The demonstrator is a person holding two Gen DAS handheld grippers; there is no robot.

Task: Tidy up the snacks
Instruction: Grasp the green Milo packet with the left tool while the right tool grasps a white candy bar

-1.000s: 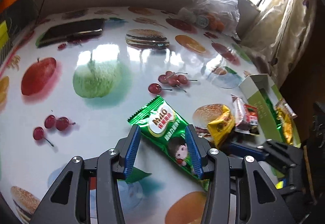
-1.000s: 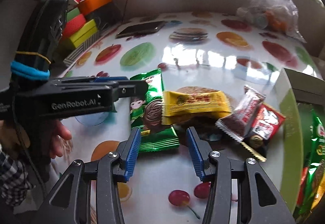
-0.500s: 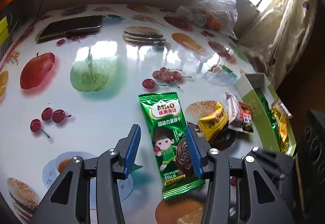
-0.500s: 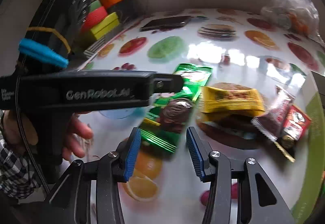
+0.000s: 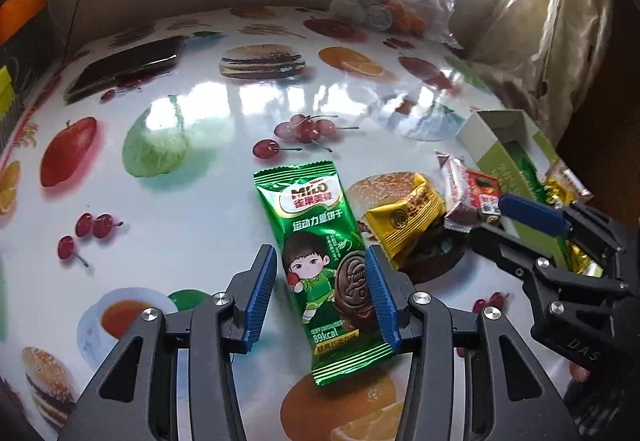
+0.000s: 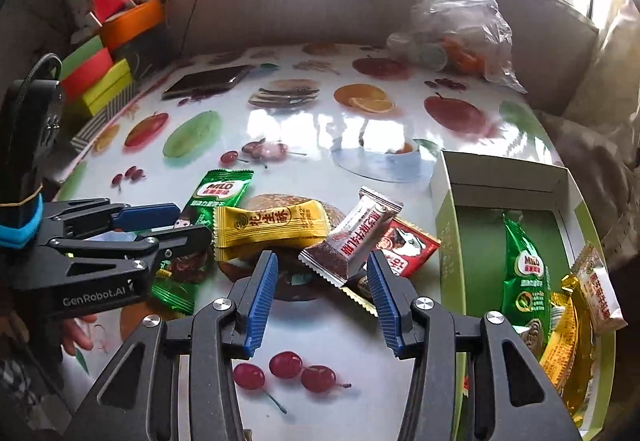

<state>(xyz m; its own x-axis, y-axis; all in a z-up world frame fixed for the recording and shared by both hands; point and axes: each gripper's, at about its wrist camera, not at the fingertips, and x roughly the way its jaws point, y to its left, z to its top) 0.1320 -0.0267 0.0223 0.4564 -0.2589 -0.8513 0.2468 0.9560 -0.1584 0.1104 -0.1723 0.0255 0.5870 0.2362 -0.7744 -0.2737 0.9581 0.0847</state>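
A green Milo wafer packet (image 5: 320, 249) lies flat on the fruit-print table, between the open blue pads of my left gripper (image 5: 320, 281); it also shows in the right wrist view (image 6: 216, 197). Right of it lie a yellow peanut candy packet (image 5: 404, 217) (image 6: 272, 227), a white-brown packet (image 6: 352, 237) and a red packet (image 6: 408, 245). My right gripper (image 6: 322, 285) is open just in front of the white-brown packet. A green box (image 6: 448, 273) at the right holds a green Milo packet (image 6: 524, 277) and yellow packets.
A black phone (image 5: 124, 67) lies at the far left of the table. A clear plastic bag (image 6: 460, 25) with cups stands at the back right. Coloured boxes (image 6: 100, 81) are stacked along the left edge. A curtain (image 5: 552, 33) hangs at the right.
The green Milo packet has turned from slanted to lengthwise between the left pads, with the left gripper now around its lower half. The right gripper has swung right, from the Milo packet towards the white-brown packet.
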